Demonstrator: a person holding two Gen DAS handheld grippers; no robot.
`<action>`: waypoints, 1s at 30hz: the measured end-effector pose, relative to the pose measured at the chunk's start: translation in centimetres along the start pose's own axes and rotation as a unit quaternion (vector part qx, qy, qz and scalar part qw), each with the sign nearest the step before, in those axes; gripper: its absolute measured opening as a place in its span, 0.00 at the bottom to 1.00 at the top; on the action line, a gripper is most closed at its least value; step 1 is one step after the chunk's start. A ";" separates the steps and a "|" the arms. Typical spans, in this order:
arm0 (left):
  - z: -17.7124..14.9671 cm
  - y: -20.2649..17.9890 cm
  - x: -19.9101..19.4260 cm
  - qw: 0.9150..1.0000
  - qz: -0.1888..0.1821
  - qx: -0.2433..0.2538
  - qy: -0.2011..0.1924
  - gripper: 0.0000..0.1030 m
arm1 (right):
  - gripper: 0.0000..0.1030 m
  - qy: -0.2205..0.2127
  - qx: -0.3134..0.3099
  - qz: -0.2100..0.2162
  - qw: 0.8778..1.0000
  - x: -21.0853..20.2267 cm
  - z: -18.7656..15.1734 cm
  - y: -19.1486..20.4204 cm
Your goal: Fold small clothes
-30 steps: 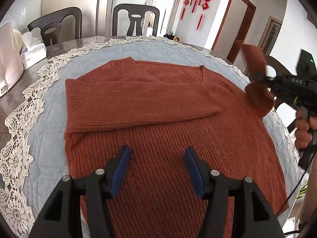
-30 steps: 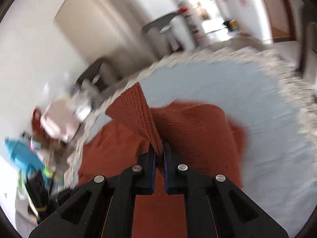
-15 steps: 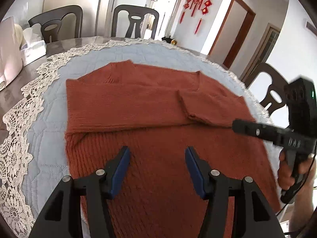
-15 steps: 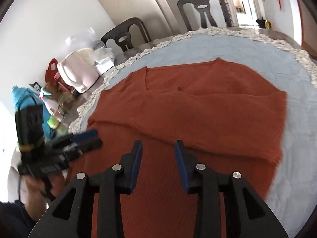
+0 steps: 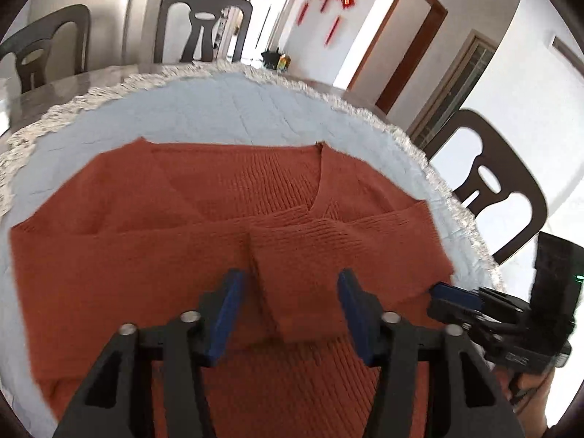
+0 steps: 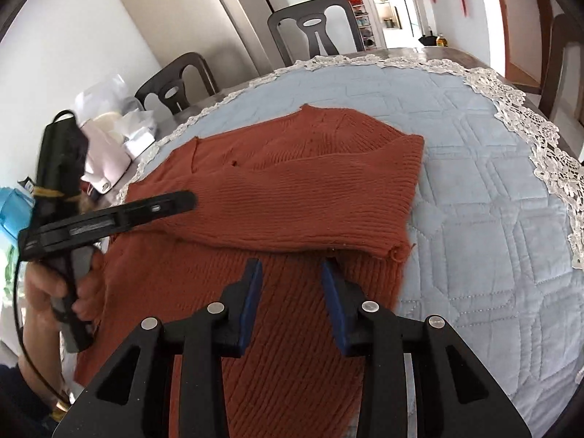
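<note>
While the rust sweater (image 5: 153, 255) lies flat on the blue quilted cloth (image 6: 474, 189), its neckline points to twelve o'clock and its hem to six — the long axis runs away from the tongs. Both sleeves are folded across the chest. The left gripper (image 5: 288, 310), jaws closing, straddles a cuff (image 5: 303, 284) without pinching it; the right gripper (image 6: 292, 299) hangs released above the body — nothing gripped.
</note>
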State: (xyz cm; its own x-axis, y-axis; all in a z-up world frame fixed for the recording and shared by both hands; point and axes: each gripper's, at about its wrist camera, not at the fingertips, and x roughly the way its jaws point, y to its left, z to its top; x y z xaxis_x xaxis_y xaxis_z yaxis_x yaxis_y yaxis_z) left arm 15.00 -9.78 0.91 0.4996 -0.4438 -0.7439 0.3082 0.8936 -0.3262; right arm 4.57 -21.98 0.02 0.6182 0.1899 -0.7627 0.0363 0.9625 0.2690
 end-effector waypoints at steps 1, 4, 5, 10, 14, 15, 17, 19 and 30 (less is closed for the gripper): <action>0.2 -0.2 0.4 1.000 0.005 0.005 -0.001 0.42 | 0.34 -0.003 -0.004 -0.002 1.000 0.1 -0.1 0.1; 0.6 -0.7 0.7 1.000 0.000 0.013 0.001 0.08 | 0.34 -0.004 -0.005 -0.003 1.000 0.1 -0.1 0.1; 0.7 -0.8 0.6 1.000 -0.009 0.013 0.000 0.07 | 0.34 -0.004 -0.003 -0.001 1.000 0.2 -0.1 0.1; 1.6 -1.0 -1.7 0.999 -0.024 0.017 -0.045 0.06 | 0.34 -0.004 0.002 0.006 1.000 0.0 -0.1 -0.3; 1.5 1.0 0.0 1.000 0.007 -0.002 -0.023 0.06 | 0.34 -0.003 -0.001 0.002 1.000 -0.1 -0.1 -0.3; 1.3 1.4 0.5 1.000 0.011 -0.005 -0.012 0.07 | 0.34 -0.002 -0.003 -0.001 1.000 -0.2 -0.1 -0.2; 0.9 1.6 0.4 1.000 0.010 -0.012 -0.015 0.07 | 0.34 -0.008 -0.009 -0.004 1.000 -0.7 0.0 0.2; 0.8 1.4 -0.6 0.999 0.021 -0.007 -0.028 0.08 | 0.34 -0.031 -0.010 -0.003 0.999 -1.8 0.5 0.3; -1.1 -0.5 -0.5 0.999 0.021 0.041 -0.007 0.19 | 0.10 -0.020 0.016 -0.052 0.998 -0.5 2.1 -2.5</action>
State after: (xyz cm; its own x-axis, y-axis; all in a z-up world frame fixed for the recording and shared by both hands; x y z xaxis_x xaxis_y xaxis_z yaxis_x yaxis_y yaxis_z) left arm 13.69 -9.93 0.82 0.5242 -0.4069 -0.7481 0.3514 0.9035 -0.2452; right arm 5.82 -24.94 1.00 0.6400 0.0816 -0.7640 0.1258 0.9698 0.2089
